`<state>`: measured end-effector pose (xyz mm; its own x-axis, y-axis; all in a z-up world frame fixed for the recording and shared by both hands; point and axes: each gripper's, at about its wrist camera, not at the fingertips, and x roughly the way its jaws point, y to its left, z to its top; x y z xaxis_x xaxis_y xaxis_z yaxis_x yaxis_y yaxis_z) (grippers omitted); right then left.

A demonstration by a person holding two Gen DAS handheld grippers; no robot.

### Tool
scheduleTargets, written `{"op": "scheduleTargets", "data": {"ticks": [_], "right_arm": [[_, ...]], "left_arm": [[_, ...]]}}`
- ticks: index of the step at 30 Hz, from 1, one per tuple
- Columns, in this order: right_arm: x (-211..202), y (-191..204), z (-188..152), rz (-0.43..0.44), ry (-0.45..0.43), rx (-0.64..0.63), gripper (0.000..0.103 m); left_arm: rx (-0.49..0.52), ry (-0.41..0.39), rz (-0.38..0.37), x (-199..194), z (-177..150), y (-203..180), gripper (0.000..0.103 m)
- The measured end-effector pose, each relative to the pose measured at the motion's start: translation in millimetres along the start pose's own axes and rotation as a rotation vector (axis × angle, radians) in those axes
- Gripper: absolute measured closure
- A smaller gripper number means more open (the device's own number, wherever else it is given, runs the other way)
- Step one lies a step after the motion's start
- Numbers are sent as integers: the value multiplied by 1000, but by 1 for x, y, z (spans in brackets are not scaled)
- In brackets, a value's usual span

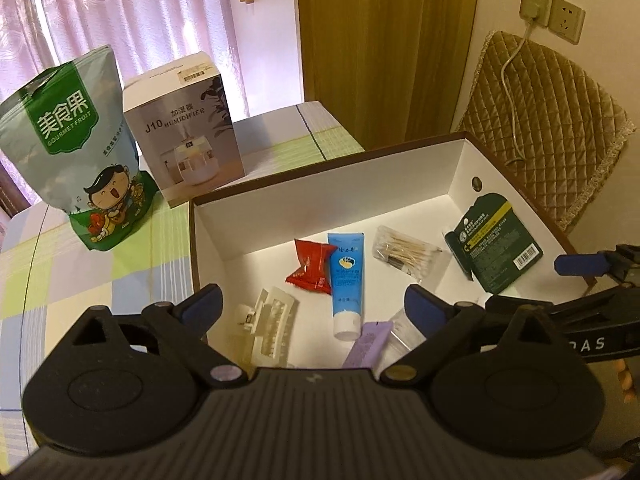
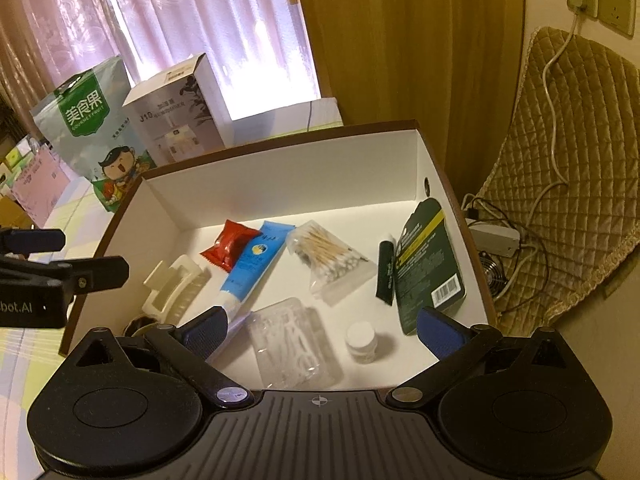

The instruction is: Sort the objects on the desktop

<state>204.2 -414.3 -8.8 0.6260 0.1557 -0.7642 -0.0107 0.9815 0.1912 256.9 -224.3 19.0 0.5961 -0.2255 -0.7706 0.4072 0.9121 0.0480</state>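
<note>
Both hand-held grippers, left (image 1: 312,304) and right (image 2: 320,330), hover wide open and empty over the box (image 2: 280,184), the small items lying just ahead of the fingers.

one box (image 2: 280,184), two tubes (image 2: 250,264), two packets (image 2: 430,256)

Two wrist cameras peer down into one open white box (image 1: 456,168) on a checked tablecloth (image 1: 80,264).

The left view looks from the box's near-left edge, the right from nearer its middle, both close and facing the curtained window. They share the box interior, snack bag (image 2: 88,120) and humidifier carton (image 2: 176,116).
</note>
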Motion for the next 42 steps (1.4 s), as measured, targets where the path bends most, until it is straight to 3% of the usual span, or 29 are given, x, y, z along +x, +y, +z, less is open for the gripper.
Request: {"op": "scheduleTargets", "data": {"ticks": [25, 42], "right_arm": [[-40, 27, -35, -32, -18, 20, 0], [-55, 43, -52, -32, -7, -1, 0]], "left_arm": [[36, -55, 14, -56, -46, -3, 4], [22, -43, 31, -79, -70, 1, 4]]}}
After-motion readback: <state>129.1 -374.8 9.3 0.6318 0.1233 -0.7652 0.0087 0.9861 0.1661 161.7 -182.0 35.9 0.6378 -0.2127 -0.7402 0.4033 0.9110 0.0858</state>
